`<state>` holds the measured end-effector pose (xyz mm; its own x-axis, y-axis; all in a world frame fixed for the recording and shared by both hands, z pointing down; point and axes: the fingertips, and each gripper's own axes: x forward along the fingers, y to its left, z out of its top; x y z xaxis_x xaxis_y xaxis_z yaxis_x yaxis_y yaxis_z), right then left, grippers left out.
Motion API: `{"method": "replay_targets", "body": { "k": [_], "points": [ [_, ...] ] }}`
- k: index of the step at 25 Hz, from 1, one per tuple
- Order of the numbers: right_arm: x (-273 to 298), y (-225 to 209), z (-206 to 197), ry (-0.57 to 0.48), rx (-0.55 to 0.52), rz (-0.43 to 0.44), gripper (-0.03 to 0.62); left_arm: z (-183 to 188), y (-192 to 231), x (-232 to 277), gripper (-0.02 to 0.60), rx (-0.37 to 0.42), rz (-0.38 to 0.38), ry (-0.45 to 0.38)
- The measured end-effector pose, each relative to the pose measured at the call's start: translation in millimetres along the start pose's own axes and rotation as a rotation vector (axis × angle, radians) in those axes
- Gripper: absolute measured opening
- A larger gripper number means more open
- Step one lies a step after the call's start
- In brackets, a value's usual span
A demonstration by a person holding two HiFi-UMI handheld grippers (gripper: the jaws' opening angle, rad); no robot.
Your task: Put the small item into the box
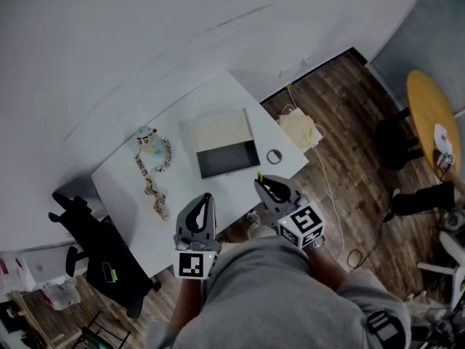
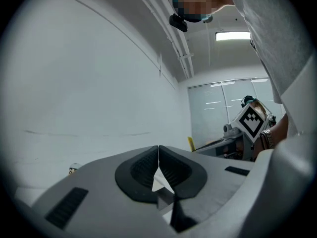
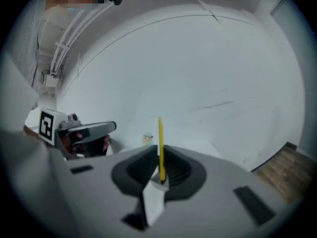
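- This looks like an office or work room.
- A black desk chair (image 1: 94, 246) stands left of the white table (image 1: 120, 195).
- Right of the table are a wood floor (image 1: 349, 115) and a round yellow table (image 1: 427, 115).

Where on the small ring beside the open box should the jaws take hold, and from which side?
Probably best from straight above: the ring lies flat on the table, hole upward. Pinch its wall on the side away from the box, one jaw in the hole and one outside; that side looks free.
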<state>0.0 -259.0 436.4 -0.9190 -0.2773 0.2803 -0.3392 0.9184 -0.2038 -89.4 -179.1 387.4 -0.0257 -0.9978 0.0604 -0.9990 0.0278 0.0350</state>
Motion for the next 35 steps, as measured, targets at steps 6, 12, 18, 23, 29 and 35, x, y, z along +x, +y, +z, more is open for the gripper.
{"method": "replay_targets", "body": {
  "k": [6, 12, 18, 23, 29, 35],
  "points": [
    [26.5, -24.1, -5.4, 0.054, -0.034, 0.096, 0.058, -5.3, 11.1, 15.0, 0.034, 0.002, 0.125, 0.0],
    [51.1, -37.2, -12.7, 0.115, -0.083, 0.176, 0.058, -12.5, 15.2, 26.8, 0.034, -0.025, 0.2, 0.019],
    [73.5, -43.1, -24.5, 0.157, -0.105, 0.198, 0.058, -23.0, 22.9, 33.0, 0.034, -0.029, 0.217, 0.043],
    [96.9, -41.7, -43.9, 0.229, -0.175, 0.194, 0.058, -36.6, 31.2, 38.7, 0.034, -0.022, 0.196, 0.087],
    [115.7, -34.6, -73.4, 0.325, -0.22, 0.219, 0.058, -42.8, 30.7, 50.8, 0.034, 0.01, 0.133, 0.105],
    [135.9, -38.6, -103.2, 0.421, -0.206, 0.227, 0.058, -54.0, 33.6, 59.4, 0.034, -0.008, 0.104, 0.129]
  ]
}}
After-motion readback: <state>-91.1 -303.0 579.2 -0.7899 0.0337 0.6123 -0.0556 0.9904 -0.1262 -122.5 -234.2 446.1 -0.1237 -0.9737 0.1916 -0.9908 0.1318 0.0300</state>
